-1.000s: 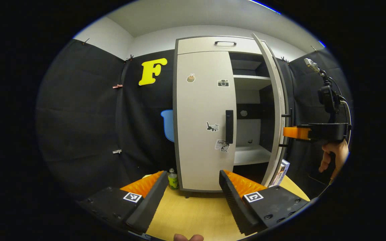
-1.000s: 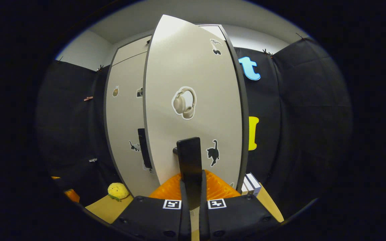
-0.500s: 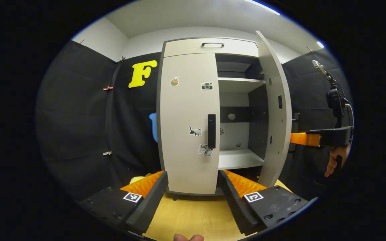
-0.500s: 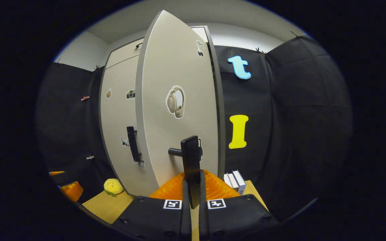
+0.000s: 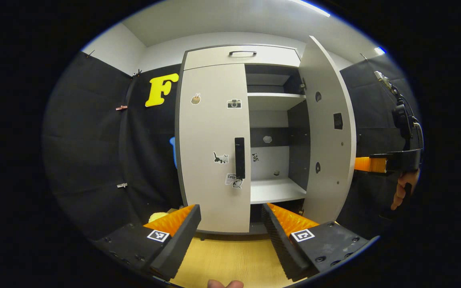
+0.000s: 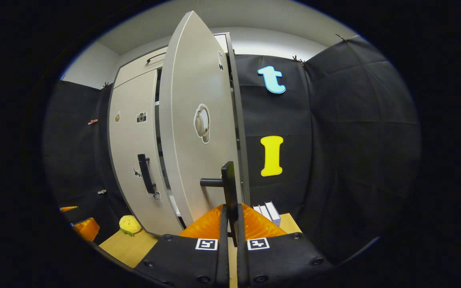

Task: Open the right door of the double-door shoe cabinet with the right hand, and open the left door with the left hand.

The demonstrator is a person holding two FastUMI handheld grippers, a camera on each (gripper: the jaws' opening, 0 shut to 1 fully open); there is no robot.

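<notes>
Straight ahead of the wide-open left gripper (image 5: 230, 232), the left door's upright handle (image 5: 239, 157) waits, while the right gripper (image 6: 230, 228) clamps the right handle (image 6: 229, 184).

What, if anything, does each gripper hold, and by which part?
Right gripper clamps the right door by its handle. Left gripper is open, holding nothing.

Light wood table (image 5: 230, 260) carries the shoe cabinet (image 5: 214, 216), standing upright at 12 o'clock in the left gripper view. Yellow plush toy (image 6: 129, 225) lies on the table at the cabinet's left foot, 8 o'clock in the right gripper view. White boxes (image 6: 268, 212) stand on edge on the table just right of the cabinet, 5 o'clock in that view, partly hidden.
</notes>
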